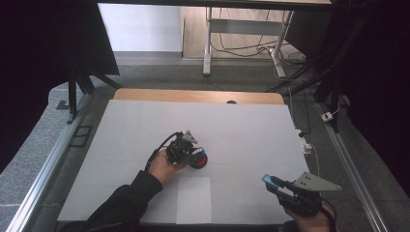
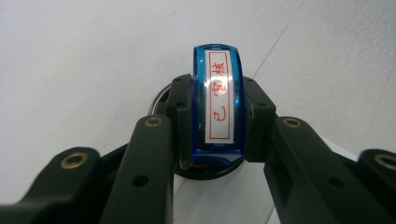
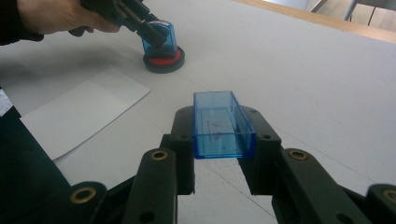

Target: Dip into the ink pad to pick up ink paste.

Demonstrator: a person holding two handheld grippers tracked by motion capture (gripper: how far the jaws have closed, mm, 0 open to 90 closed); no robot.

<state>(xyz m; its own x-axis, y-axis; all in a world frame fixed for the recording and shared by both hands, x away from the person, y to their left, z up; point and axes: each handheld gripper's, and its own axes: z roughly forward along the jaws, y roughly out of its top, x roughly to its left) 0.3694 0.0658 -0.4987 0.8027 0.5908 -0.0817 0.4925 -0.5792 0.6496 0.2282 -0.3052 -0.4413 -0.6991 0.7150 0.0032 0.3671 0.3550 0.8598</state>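
two hard, light plastic pieces, likely slick: stamp pinched by left gripper, pressed on red ink pad mid-table; blue cap pinched by right gripper near paper sheet. best gripped on flat sides.

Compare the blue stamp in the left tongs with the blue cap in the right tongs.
The stamp stands pressed on the red ink pad; the cap is held in the air, clear of the table. The stamp bears a white label with red characters; the cap is a hollow, open box without a label. The left tongs grip the stamp, the right tongs grip the cap. Both are translucent blue plastic.
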